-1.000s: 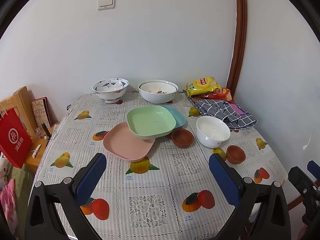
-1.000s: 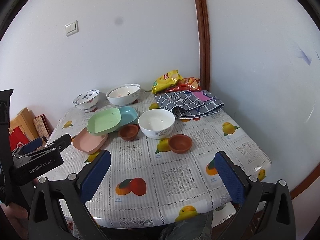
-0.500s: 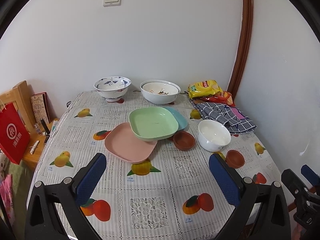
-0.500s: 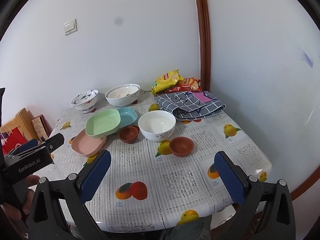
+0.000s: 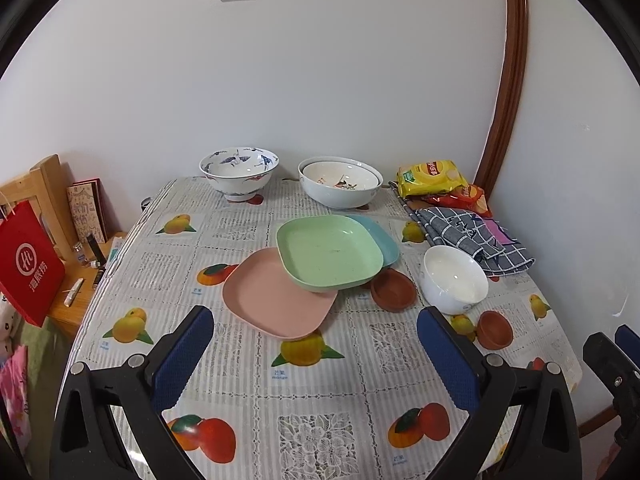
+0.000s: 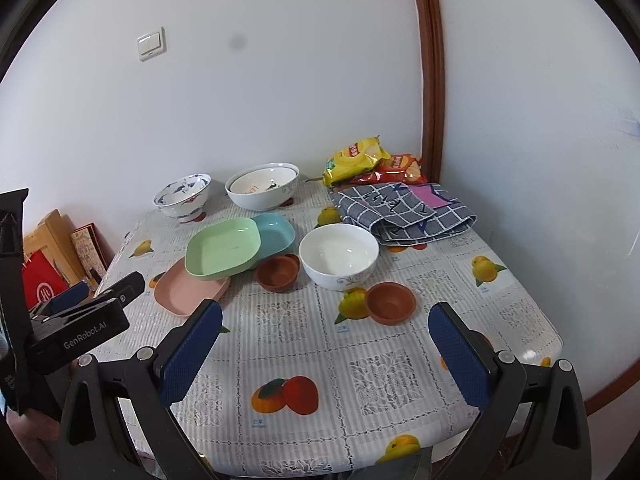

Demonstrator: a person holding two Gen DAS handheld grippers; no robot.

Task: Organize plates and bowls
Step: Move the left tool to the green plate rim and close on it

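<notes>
While both grippers hang spread, the green plate (image 5: 329, 251) lies ahead, untouched.

Your counter (image 5: 248, 392) wears a smooth, slightly glossy printed covering that looks like plastic. On it, the green plate (image 5: 329, 253), pink plate (image 5: 272, 300) and blue plate (image 5: 380, 236) have a matt, plastic-looking finish. The white bowl (image 5: 455, 279) and the two patterned bowls (image 5: 239, 173) (image 5: 340, 186) at the far edge are glazed and shiny, like ceramic. The two small brown bowls (image 5: 394, 290) (image 5: 494, 329) look dull, like unglazed clay. Near the far right corner, the checked towel (image 5: 476, 240) is soft cloth, and the snack bags (image 5: 434, 178) are glossy foil. Your tongs (image 5: 316, 354) (image 6: 325, 354) are matt black, with textured blue pads (image 5: 182, 364).
</notes>
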